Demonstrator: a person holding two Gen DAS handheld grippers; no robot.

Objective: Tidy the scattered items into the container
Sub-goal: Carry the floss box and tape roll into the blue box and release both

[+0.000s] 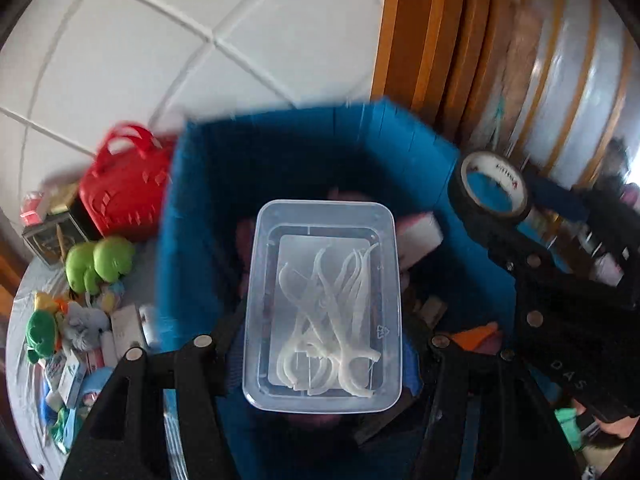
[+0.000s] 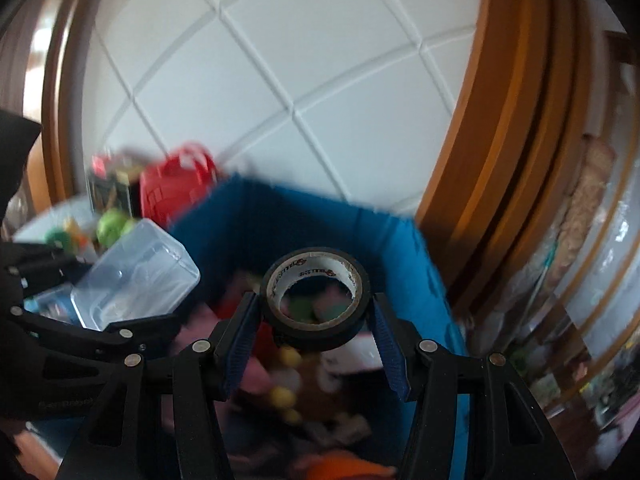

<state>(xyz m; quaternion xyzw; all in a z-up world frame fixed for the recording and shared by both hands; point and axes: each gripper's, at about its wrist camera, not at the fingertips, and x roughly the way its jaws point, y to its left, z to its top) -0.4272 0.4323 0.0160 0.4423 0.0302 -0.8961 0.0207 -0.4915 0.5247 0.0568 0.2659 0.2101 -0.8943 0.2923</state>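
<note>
My left gripper is shut on a clear plastic box with several white floss picks inside, held over the open blue fabric bin. My right gripper is shut on a roll of black tape, held above the same bin. In the left wrist view the tape roll sits over the bin's right rim. In the right wrist view the clear box shows at the left. The bin holds several soft, colourful items.
A red basket, green plush toys, small boxes and other clutter lie left of the bin. A white quilted wall is behind. Wooden frames and plastic-wrapped stacks stand at the right.
</note>
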